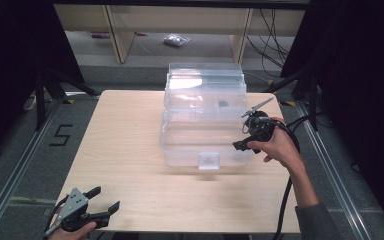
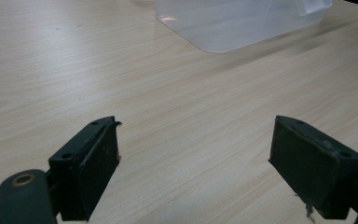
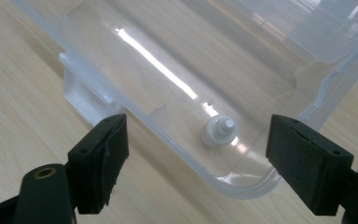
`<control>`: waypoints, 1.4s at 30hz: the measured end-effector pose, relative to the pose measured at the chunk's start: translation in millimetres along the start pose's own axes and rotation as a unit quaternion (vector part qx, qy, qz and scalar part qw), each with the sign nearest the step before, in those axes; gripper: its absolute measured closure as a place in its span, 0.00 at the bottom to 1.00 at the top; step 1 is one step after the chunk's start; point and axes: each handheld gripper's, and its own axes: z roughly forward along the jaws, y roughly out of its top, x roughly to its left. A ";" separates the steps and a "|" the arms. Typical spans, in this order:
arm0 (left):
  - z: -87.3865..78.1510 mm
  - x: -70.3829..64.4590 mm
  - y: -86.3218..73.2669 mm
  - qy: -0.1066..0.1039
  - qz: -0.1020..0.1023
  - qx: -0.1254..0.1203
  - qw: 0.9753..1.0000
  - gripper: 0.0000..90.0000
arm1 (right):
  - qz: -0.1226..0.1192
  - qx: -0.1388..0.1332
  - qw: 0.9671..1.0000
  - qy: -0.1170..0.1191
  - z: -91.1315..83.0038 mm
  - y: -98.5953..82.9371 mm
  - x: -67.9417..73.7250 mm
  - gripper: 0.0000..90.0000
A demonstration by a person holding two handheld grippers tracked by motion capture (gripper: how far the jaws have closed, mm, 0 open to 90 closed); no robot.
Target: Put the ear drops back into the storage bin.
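My right gripper [image 1: 243, 137] is at the right front corner of the clear rectangular plastic storage box [image 1: 203, 131], which sits open mid-table, slightly toward the far edge, on the light wood-grain table [image 1: 130, 150]. Jaws spread wide, nothing between them. In the right gripper view the gripper [image 3: 196, 163] looks down over the box [image 3: 121, 56] rim, both black pads apart, straddling that rounded corner without touching it as far as I can tell.

Inside the box, on its floor near that corner: a small white round plastic piece with a stub on top [image 3: 219, 131] (looks like a cap or knob, too small to tell). It lies between my two jaws in that view, below them, untouched.

The box's hinged clear lid [image 1: 205, 82] stands open at the far side. A small clear latch tab [image 1: 209, 161] sits at the middle of the near wall. A dark spot shows inside toward the back right; can't identify it.

My left gripper [image 1: 102, 200] is at the near left corner of the table, well apart from the box, released and wide open. In the left gripper view the gripper [image 2: 193, 158] holds nothing, bare table [image 2: 168, 93] between the pads, one box corner [image 2: 233, 23] farther off.
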 end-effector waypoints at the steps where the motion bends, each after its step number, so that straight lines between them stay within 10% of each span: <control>1: -0.6 0.6 0.1 0.000 0.004 0.004 1.000 0.16 | 0.006 0.002 1.000 0.001 -0.5 -0.6 1.8 0.25; 42: -0.1 -0.4 0.1 -0.001 0.002 0.002 1.000 0.16 | -0.029 -0.055 0.998 0.027 9.5 -34.7 37.2 0.23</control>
